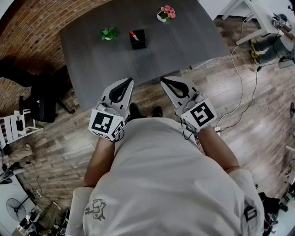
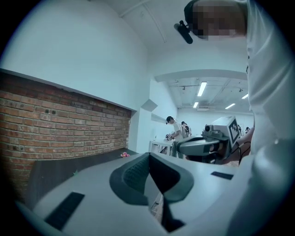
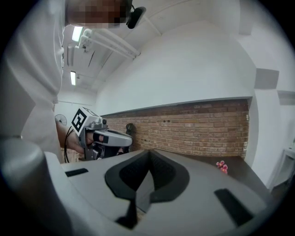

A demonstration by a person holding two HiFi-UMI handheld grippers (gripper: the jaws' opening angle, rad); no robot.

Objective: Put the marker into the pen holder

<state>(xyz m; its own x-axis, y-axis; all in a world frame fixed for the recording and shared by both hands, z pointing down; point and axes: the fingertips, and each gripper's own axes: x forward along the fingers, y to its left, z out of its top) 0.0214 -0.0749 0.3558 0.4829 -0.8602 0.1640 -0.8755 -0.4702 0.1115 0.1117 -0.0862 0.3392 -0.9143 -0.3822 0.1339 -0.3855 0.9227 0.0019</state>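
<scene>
Two claws are in our hands, and both are closed on nothing. The left claw (image 1: 125, 83) has its dark pads pressed together along one line in its own view (image 2: 148, 157), with no object between them. The right claw (image 1: 167, 82) shows the same in its view (image 3: 148, 155), pads meeting and empty. We hold them side by side, close to our white shirt (image 1: 166, 175). They point toward the near edge of the dark table (image 1: 193, 41), above the wooden floor (image 1: 239, 92), and neither touches the table or anything on it.

Some things are hard to make out. Each gripper view is half filled by the claw's own grey body. In those views we find only the other claw, the brick wall (image 3: 203, 126), a strip of tabletop and the pink flowers (image 3: 222, 166). We cannot make out the marker or the holder there.

From the head view, the black pen holder (image 1: 138, 41) stands near the middle of the table, well apart from both claws and straight ahead between their tips. The marker (image 1: 133, 35), red at its end, pokes up at the holder's left rim and appears to sit inside it, though it is too small for us to be sure. A green plant (image 1: 109, 33) stands to the holder's left, and the pink flowers (image 1: 166, 13) are farther off to its right.
</scene>
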